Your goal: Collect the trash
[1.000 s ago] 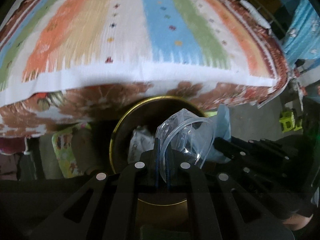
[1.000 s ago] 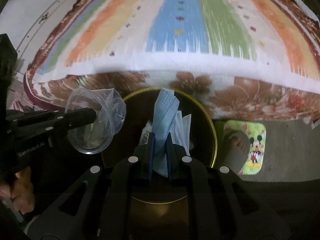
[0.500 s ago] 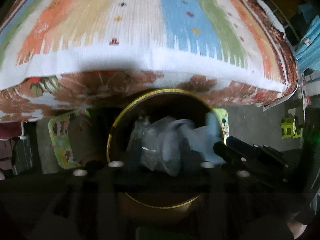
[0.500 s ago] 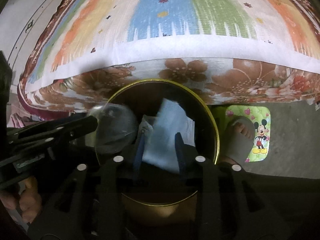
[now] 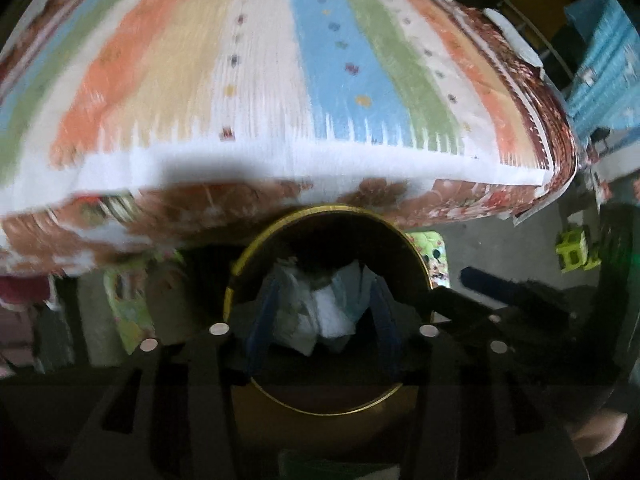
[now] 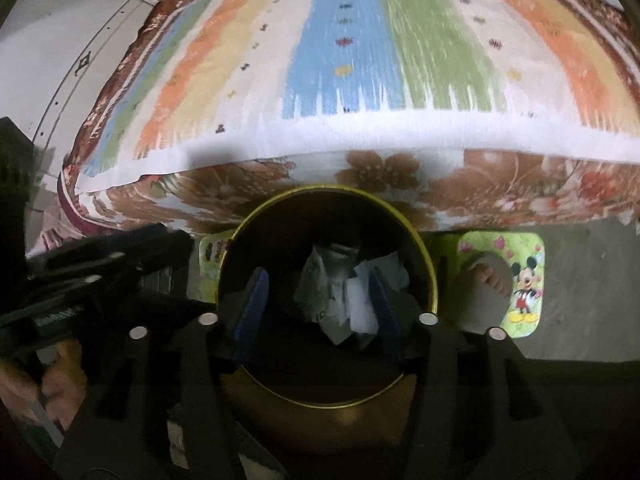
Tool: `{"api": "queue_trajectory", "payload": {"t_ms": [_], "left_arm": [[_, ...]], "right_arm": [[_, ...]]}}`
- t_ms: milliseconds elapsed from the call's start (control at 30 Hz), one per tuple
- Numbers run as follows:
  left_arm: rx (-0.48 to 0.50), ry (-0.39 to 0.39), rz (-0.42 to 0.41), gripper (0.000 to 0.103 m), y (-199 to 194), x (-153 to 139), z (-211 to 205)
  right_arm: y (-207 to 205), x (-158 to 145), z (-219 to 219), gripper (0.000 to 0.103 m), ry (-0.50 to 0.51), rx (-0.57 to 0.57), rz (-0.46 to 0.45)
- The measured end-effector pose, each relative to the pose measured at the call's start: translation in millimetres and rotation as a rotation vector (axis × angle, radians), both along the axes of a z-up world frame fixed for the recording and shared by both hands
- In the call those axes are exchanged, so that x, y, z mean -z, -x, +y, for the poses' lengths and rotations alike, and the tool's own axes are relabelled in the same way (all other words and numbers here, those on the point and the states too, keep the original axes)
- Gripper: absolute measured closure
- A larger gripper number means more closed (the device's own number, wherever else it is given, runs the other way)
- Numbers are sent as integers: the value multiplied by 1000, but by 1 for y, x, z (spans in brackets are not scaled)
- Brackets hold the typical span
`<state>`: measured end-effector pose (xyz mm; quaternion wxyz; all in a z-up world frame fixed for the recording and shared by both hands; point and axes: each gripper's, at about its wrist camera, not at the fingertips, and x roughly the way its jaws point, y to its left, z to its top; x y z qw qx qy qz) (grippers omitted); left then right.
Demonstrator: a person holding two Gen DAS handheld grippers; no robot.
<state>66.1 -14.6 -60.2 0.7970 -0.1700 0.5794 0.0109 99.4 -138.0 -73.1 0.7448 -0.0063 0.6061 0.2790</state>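
Over gold-rimmed bin [image 6: 430, 276] w/ trash [image 6: 344, 292] inside: left gripper [image 5: 322, 312] & right gripper [image 6: 316, 300] (both spread wide, empty).

- I count one gold-rimmed bin [image 6: 430, 280].
- I see two grippers, left [image 5: 322, 320] and right [image 6: 318, 308].
- I see one striped blanket [image 6: 360, 60].
- One Mickey mat [image 6: 524, 280].

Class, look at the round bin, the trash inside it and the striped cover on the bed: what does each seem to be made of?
Bin: probably metal, given its thin shiny gold rim and dark wall.
Trash: crumpled white and pale blue sheets, likely paper or thin fabric; blur leaves it open.
Striped cover: woven cloth, matte, with a ribbed texture.
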Motion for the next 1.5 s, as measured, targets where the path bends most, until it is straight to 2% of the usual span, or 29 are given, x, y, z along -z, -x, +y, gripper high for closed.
{"api": "queue_trajectory", "payload": {"t_ms": [133, 233, 300, 367, 467, 700, 867, 1033, 1500], "left_arm": [[25, 3, -51, 37, 12, -26, 6], [35, -21, -76, 27, 19, -39, 11], [32, -5, -79, 14, 22, -40, 16], [31, -20, -98, 5, 25, -41, 22], [34, -32, -93, 6, 27, -38, 22], [78, -64, -110, 6, 27, -32, 12], [46, -48, -97, 6, 28, -29, 16], [35, -76, -97, 6, 28, -29, 16], [40, -70, -95, 6, 28, -28, 17]], "right_arm": [[5, -22, -5, 41, -20, -50, -30], [5, -36, -14, 33, -43, -71, -32], [8, -49, -19, 22, -13, -80, -81], [10, -59, -23, 12, 5, -86, -121], [12, -68, -33, 9, 9, -83, -147], [12, -61, -32, 9, -40, -100, -107], [17, -57, -27, 9, -49, -117, -105], [17, -55, -25, 9, -52, -119, -102], [17, -52, -23, 9, -58, -125, -91]]}}
